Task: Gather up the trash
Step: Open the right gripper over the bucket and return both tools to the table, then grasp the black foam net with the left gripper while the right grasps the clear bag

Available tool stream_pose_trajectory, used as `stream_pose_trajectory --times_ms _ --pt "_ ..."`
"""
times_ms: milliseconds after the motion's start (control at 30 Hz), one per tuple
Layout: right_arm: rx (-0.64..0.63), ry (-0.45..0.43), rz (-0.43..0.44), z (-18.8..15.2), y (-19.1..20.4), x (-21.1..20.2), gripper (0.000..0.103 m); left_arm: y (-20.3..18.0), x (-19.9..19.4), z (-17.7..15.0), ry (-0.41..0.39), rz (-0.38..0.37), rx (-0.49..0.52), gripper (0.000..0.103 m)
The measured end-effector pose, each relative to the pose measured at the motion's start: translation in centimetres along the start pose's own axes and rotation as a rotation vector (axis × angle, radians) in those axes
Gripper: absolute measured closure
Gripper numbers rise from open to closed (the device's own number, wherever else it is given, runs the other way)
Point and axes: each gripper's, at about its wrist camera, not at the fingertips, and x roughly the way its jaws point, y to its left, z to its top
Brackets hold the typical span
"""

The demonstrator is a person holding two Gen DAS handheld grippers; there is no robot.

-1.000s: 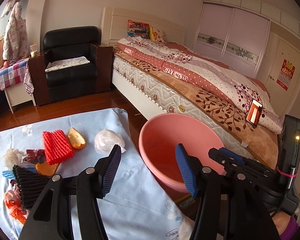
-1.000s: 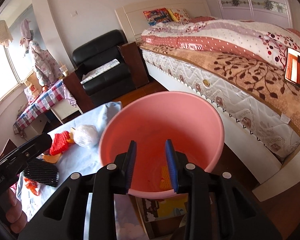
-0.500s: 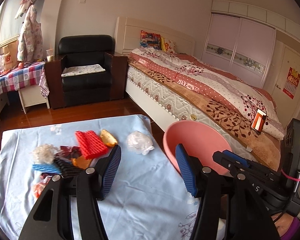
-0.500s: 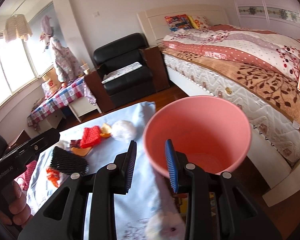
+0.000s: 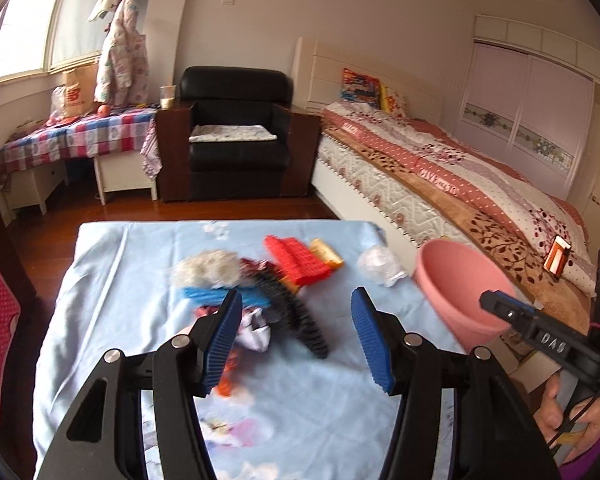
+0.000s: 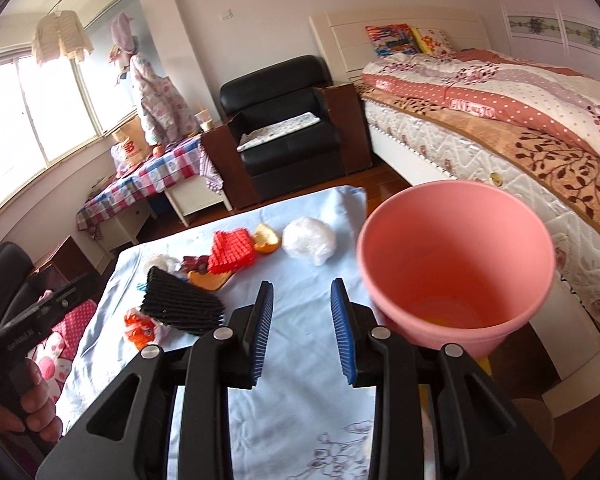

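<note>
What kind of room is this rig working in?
Looks like a home bedroom. A made bed with a patterned quilt runs along the right, a black armchair stands by the headboard, and a sliding-door wardrobe fills the far wall. The trash lies on a cloth-covered table.

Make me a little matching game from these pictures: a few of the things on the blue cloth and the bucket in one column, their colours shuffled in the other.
Things:
1. bucket
2. ridged mesh piece
3. crumpled bag
4. ribbed sleeve

Colours:
A. black
B. white
C. pink
D. red

Pairs: 1-C, 2-D, 3-B, 4-A
</note>
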Motion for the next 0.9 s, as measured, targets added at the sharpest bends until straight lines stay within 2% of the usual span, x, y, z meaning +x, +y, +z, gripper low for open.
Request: stream_pose_trajectory --times_ms 167,267,567,667,733,867,900 --pt "-0.028 0.032 0.023 -0.5 1.4 1.1 0.073 2.7 0.3 -2.1 0.056 0.03 -0.045 0.048" --pt "-0.036 0.05 0.036 -0.8 1.9 1.7 0.073 3.5 0.6 -2.9 0.082 0.022 -0.063 0.055" --pt "-0.018 0.101 0.101 -0.9 1.9 3.5 0.072 0.4 3.3 -2.3 0.116 -0.03 -0.029 0.055" --pt "-0.016 0.119 0.106 -0.6 1.6 4.3 0.072 -0.3 4.8 -1.8 0.125 -0.024 -0.035 0.055" --pt "-0.008 0.135 0.104 -0.3 1.3 4.9 0.062 -0.5 5.9 -1.6 0.138 -0.022 -0.048 0.055" --pt "-0.007 0.126 0.091 0.8 0.8 6.0 0.056 -0.3 7.6 -1.4 0.161 -0.009 -0.063 0.055" --pt "-0.014 0.126 0.082 1.3 0.7 6.6 0.054 -0.3 8.0 -1.3 0.163 -0.008 -0.063 0.059"
